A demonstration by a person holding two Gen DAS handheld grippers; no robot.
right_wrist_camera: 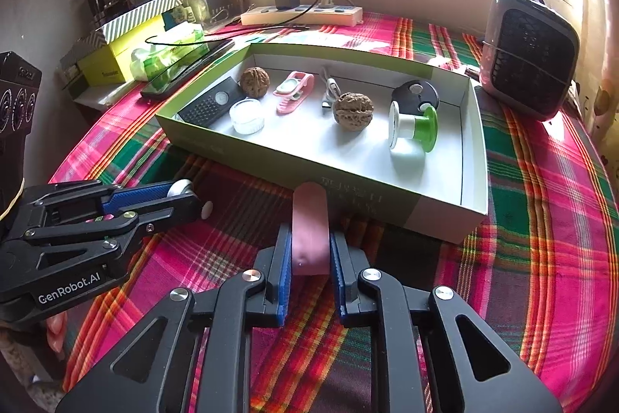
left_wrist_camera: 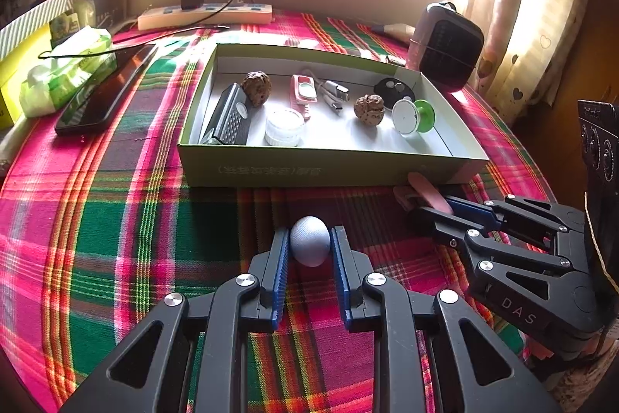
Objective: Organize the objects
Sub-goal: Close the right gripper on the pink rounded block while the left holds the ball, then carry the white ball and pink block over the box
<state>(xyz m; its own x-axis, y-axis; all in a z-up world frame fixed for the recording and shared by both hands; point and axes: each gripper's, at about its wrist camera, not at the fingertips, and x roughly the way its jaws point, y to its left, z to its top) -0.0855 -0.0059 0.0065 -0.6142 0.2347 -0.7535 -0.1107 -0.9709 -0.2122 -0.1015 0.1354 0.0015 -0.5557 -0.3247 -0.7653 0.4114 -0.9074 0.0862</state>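
Note:
In the left wrist view my left gripper (left_wrist_camera: 310,234) is shut on a small grey-white egg-shaped ball (left_wrist_camera: 309,250), low over the plaid cloth in front of the box. My right gripper (right_wrist_camera: 310,234) is shut on a flat pink stick (right_wrist_camera: 309,215), whose rounded end pokes forward to the box's near wall. The open green box (left_wrist_camera: 309,170) (right_wrist_camera: 387,196) holds two walnuts (left_wrist_camera: 369,109) (left_wrist_camera: 256,88), a green and white spool (right_wrist_camera: 414,126), a white jar (right_wrist_camera: 247,115), a pink clip, a black keypad, a cable plug and a black disc. Each gripper shows in the other's view: the right gripper (left_wrist_camera: 429,206), the left gripper (right_wrist_camera: 189,198).
A plaid cloth (left_wrist_camera: 116,219) covers the table. A small dark heater (right_wrist_camera: 530,53) stands right of the box. A phone (left_wrist_camera: 104,91), a tissue pack and stacked boxes lie at the left. A power strip (left_wrist_camera: 205,15) with a charger sits by the back wall.

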